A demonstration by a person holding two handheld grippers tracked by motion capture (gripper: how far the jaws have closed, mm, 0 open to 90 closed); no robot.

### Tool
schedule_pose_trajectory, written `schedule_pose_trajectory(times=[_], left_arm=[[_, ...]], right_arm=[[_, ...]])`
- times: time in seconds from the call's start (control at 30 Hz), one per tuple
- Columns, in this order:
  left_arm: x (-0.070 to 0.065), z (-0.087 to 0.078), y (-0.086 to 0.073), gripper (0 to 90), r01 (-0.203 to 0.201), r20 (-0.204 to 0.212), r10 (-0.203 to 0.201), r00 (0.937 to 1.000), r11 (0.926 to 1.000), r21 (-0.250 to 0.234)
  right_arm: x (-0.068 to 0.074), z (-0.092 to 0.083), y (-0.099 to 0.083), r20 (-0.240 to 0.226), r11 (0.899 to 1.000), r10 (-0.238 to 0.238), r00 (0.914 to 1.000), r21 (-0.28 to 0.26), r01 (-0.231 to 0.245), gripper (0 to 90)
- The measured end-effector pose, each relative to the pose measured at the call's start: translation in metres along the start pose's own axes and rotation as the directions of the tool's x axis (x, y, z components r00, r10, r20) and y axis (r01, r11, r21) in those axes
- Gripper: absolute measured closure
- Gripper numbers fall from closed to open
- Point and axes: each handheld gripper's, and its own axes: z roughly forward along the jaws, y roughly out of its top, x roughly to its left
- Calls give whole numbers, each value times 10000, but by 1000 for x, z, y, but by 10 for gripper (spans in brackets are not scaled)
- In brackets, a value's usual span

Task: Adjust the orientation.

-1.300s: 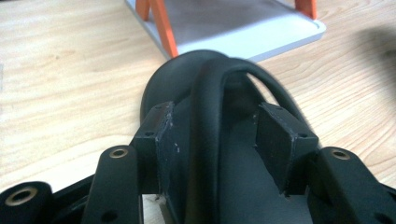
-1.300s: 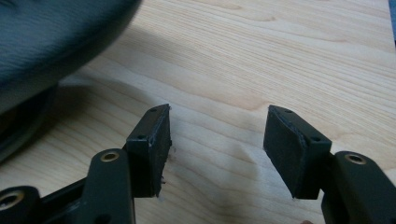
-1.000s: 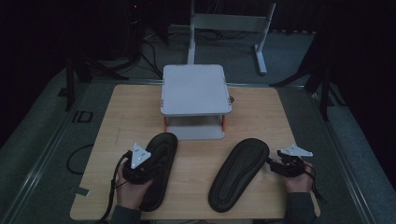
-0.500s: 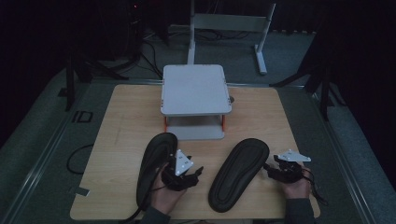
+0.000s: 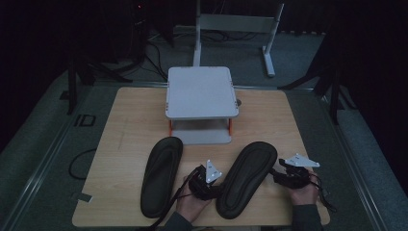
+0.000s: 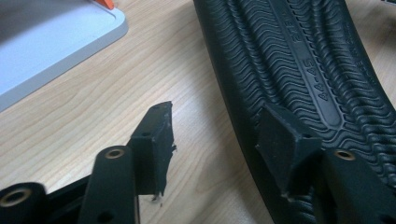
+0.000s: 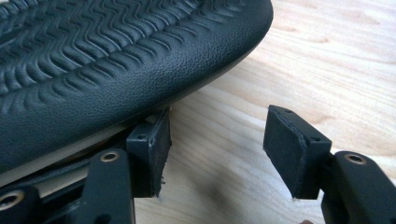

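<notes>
Two black slippers lie sole-up on a wooden table [image 5: 125,125] in front of a grey stand [image 5: 202,94], and a person brings a handheld gripper to each side of the right slipper [image 5: 248,178]; the left slipper [image 5: 161,175] lies just beside it, untouched. The left gripper [image 5: 211,185] sits in the gap between the pair, the right gripper [image 5: 281,174] at the slipper's outer edge. The slipper looks light, soft and bendable, its ribbed rubber sole [image 6: 299,70] likely grippy rather than slick, with little to damage; the thin rim along the side seems the natural place to pinch, near mid-length so it does not droop. Seen along the left gripper [image 6: 215,140], the jaws stand about half apart, having just narrowed a little, with bare wood between them; one fingertip [image 6: 285,144] hangs over the sole's edge, and whether it touches cannot be told. The right gripper [image 7: 217,149] is likewise partly open and has just been narrowing, one fingertip [image 7: 149,149] tucked under the slipper's rim [image 7: 196,70], the other clear over the table, clamping nothing yet.
</notes>
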Motion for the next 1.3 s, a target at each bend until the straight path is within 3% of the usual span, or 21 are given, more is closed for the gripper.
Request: schedule_pose_trajectory(times=[0.17,0.37,0.43,0.5,0.6,0.8,0.93,1.07,1.13,1.23,1.3], left_arm=[[-2,1,-2,470,308,307,-308,9991,9995,1],[-4,4,-6,468,619,759,-610,9952,9980,-103],[-6,7,-6,448,445,691,-457,9966,9989,177],[-11,12,-8,428,35,441,-58,9990,9986,529],[-13,13,-9,423,-28,395,5,9992,9982,594],[-6,0,-3,427,554,150,-551,9984,9983,-195],[-5,-5,6,430,619,137,-611,9980,9957,-687],[-10,0,12,431,394,295,-374,9989,9969,-685],[-13,4,14,432,260,389,-235,9990,9975,-656],[-15,11,13,442,5,97,-3,10000,9997,-262],[-13,12,10,441,154,135,-151,9998,9996,-253]], right_arm=[[2,-2,8,-179,9993,133,9998,-339,-139,421],[8,-2,15,-301,9992,-101,9995,-383,90,429],[11,-2,18,-623,9987,-108,9980,-512,77,428],[17,-1,22,-777,9983,-318,9965,-506,279,419],[27,2,26,-894,9964,-673,9937,-572,624,434],[30,2,29,-1027,9948,-864,9910,-629,802,425],[22,-2,27,-752,9954,-654,9950,-746,597,426],[14,3,22,-487,9985,-421,9979,-358,404,426],[13,10,17,-561,9992,-392,9977,-58,389,426],[16,20,13,-699,9973,-571,9959,426,602,423],[19,21,13,-977,9971,-607,9934,391,648,439]])
